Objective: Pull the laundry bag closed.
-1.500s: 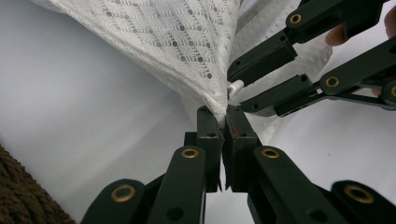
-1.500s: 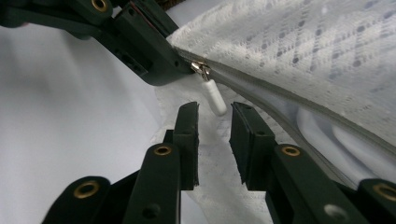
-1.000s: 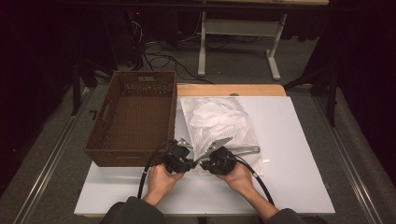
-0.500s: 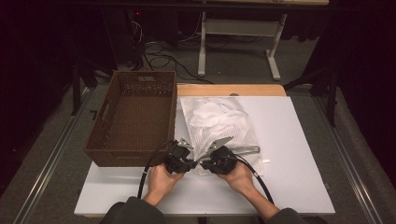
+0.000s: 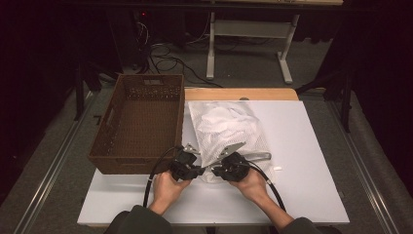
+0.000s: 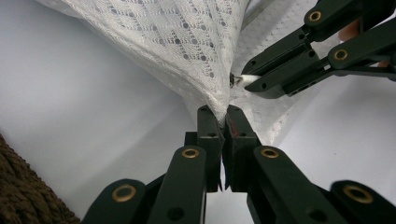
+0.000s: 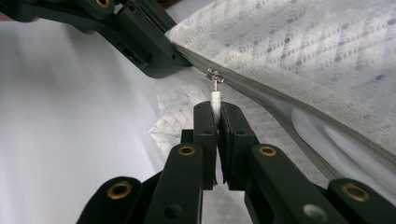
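**Ana:** While both hands sit low at the near edge of the white table (image 5: 311, 161), the left gripper (image 6: 219, 119) has its 2 jaws pressed together on a fold of the white mesh laundry bag (image 5: 229, 131). From the left gripper view, the fabric rises out of the jaw tips like a tent, pulled up off the tabletop.

**Ben:** And the right gripper (image 7: 217, 112) is pinching too, Ana. Its jaws are clamped on the small white zipper pull (image 7: 215, 99), with the metal zipper slider (image 7: 215, 74) just above the tips, sitting on the grey zipper track (image 7: 299, 112) that runs diagonally along the bag's edge.

**Ana:** Where's the bag itself?

**Ben:** Lying flat on the table, just to the right of the brown wicker basket (image 5: 139, 122), its near corner between the 2 grippers. In the high view the left gripper (image 5: 187, 163) and right gripper (image 5: 229, 163) are close together, almost nose to nose at that corner.

**Ana:** I can see white cloth bunched inside the bag, towards its far end. The basket stands at the table's left side, its near wall just beside the left hand (image 5: 165, 187).

**Ben:** The right hand (image 5: 251, 183) is level with it, a black cable trailing back from each gripper.
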`<state>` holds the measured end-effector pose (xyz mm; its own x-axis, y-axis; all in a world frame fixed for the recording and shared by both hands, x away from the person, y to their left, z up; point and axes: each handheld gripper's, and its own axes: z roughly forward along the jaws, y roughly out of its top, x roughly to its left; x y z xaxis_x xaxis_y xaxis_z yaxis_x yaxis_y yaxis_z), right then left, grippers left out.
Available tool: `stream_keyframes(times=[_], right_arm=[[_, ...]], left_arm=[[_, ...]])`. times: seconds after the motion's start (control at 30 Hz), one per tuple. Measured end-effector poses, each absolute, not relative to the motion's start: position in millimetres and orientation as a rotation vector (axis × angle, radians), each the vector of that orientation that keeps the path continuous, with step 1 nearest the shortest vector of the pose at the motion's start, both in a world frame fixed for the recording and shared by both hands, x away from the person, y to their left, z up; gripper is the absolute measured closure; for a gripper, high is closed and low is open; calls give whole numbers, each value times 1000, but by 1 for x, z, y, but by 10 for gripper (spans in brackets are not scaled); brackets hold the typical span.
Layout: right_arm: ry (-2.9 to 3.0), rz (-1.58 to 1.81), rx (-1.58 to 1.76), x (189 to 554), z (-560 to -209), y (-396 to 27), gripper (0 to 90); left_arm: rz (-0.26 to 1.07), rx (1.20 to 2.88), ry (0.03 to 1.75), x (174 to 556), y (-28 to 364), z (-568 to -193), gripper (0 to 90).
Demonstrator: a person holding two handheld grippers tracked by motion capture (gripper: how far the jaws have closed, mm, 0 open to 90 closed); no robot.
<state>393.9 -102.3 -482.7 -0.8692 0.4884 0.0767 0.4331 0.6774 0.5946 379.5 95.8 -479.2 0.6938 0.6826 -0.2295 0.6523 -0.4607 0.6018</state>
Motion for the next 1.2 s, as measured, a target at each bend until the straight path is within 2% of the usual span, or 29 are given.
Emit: stream_keyframes(times=[0.63,1.2], right_arm=[[2786,961,799,394,-488,-112,871],[2780,963,829,401,-489,-102,843]], left_arm=[[67,2228,1023,380,95,-481,864],[67,2222,1007,377,95,-479,865]])
